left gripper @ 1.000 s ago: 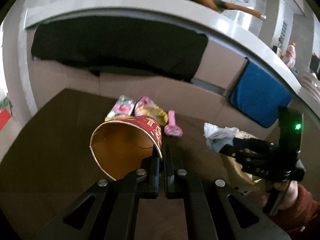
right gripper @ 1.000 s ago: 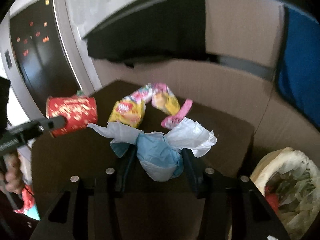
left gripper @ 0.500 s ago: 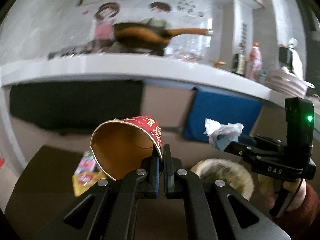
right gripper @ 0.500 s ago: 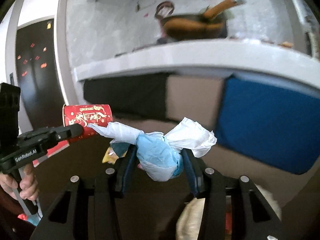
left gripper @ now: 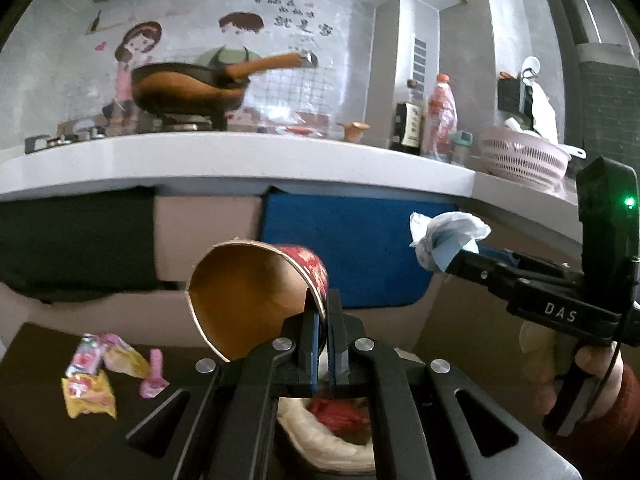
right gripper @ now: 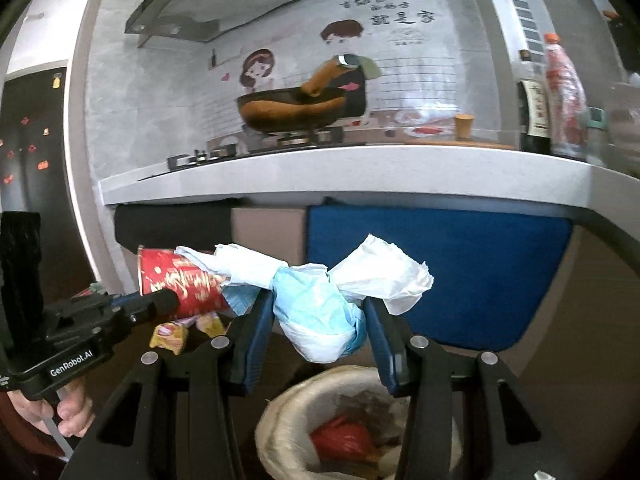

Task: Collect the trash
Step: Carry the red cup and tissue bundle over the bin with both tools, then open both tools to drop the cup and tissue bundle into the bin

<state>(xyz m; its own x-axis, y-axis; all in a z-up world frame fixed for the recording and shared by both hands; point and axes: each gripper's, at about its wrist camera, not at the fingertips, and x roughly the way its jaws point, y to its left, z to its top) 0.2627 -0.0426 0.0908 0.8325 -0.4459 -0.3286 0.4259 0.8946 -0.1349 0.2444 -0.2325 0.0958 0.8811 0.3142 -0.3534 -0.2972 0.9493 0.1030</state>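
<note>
Left tool [left gripper: 324, 320]: clamped on paper cup [left gripper: 256, 292] rim.
Right tool [right gripper: 320, 320]: gripping tissue wad [right gripper: 320, 300].
Advice: centre each over bin [right gripper: 280, 420], then release.

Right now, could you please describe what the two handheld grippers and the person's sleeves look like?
Both are matte black. The left gripper reads "GenRobot.AI"; the right gripper reads "DAS", with a green light and thin cable. Finger pads are blue. The sleeve is dark red.

Black grippers [left gripper: 324, 344], dark-red sleeve [left gripper: 612, 412]
</note>
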